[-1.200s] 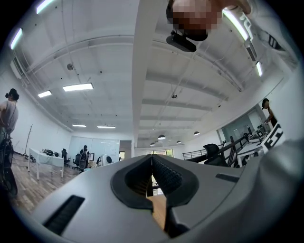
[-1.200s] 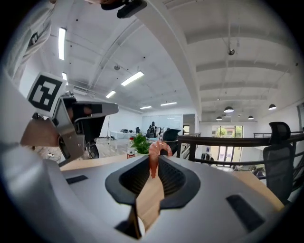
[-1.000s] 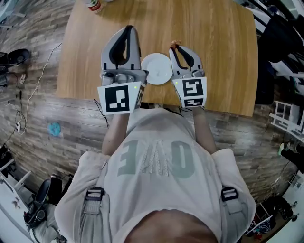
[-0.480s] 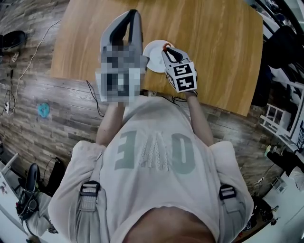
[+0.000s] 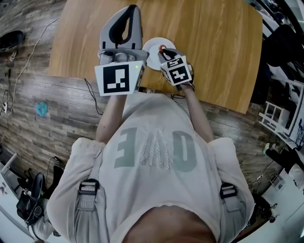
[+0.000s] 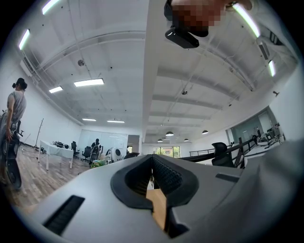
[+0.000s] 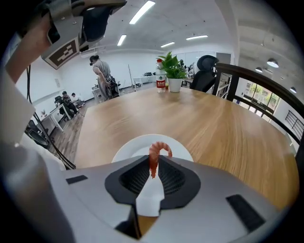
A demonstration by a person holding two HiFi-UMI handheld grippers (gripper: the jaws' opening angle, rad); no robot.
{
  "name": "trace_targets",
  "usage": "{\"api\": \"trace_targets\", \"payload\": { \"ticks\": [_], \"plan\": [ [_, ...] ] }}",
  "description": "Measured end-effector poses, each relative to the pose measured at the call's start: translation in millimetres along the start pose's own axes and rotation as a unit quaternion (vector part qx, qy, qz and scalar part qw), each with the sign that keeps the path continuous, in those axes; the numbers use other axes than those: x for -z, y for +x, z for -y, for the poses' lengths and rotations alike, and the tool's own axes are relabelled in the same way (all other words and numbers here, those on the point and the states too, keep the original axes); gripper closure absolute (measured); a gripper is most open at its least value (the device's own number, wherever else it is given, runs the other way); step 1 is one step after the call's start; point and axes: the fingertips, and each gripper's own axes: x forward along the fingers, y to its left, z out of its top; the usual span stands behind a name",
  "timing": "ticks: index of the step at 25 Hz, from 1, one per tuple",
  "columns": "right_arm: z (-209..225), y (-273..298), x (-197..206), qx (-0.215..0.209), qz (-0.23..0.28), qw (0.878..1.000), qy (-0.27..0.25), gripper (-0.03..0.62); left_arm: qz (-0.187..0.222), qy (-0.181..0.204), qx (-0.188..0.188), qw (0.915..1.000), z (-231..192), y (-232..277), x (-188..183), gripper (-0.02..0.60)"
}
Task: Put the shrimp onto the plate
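An orange shrimp (image 7: pixel 155 157) is pinched between the jaws of my right gripper (image 7: pixel 153 167), which is shut on it. It hangs just over the near part of the round white plate (image 7: pixel 137 144). In the head view the right gripper (image 5: pixel 164 49) is at the plate's (image 5: pixel 153 45) right edge, and the shrimp (image 5: pixel 162 47) shows as a small orange spot at its tip. My left gripper (image 5: pixel 131 10) is raised to the left of the plate and points up; in its own view the left gripper (image 6: pixel 152 161) is shut with nothing in it.
The wooden table (image 5: pixel 209 42) stretches beyond the plate. At its far end stand a potted plant (image 7: pixel 174 71) and a bottle (image 7: pixel 161 78). A black cable (image 5: pixel 92 97) hangs at the table's near edge. People and office chairs are in the room behind.
My right gripper has carried the shrimp from the plate's right side leftward, in over the plate. The left gripper has lifted and tilted upward.
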Motion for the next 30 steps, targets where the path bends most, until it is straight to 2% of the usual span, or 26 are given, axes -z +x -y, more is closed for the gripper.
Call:
{"api": "trace_targets", "payload": {
  "ticks": [4, 8, 16, 22, 24, 26, 28, 30],
  "plan": [
    [0, -1, 2, -0.001, -0.005, 1.000, -0.015, 0.528, 0.004, 0.002, 0.002, 1.0000, 5, 2, -3, 0.571],
    [2, -4, -3, 0.011, 0.017, 1.000, 0.001, 0.526, 0.002, 0.003, 0.002, 1.0000, 5, -2, -2, 0.572],
    [5, -2, 2, 0.018, 0.002, 1.000, 0.003, 0.525, 0.007, 0.002, -0.002, 1.0000, 2, -4, -3, 0.572],
    [7, -12, -17, 0.032, 0.026, 0.999, 0.001, 0.525, 0.011, 0.003, 0.001, 0.9999, -2, -7, -7, 0.572],
    [15, -22, -34, 0.042, 0.047, 0.998, -0.001, 0.526, 0.009, 0.003, 0.004, 0.9999, -1, -8, -7, 0.572],
    [25, -39, -63, 0.055, 0.090, 0.994, 0.001, 0.531, 0.004, 0.003, 0.007, 1.0000, 0, -8, -6, 0.572],
    [36, -66, -100, 0.076, 0.149, 0.986, 0.011, 0.553, 0.005, 0.007, 0.012, 0.9999, 2, -7, -8, 0.572],
    [44, -100, -136, 0.106, 0.211, 0.972, 0.012, 0.570, 0.008, 0.013, 0.018, 0.9997, 4, -6, -12, 0.572]
  ]
}}
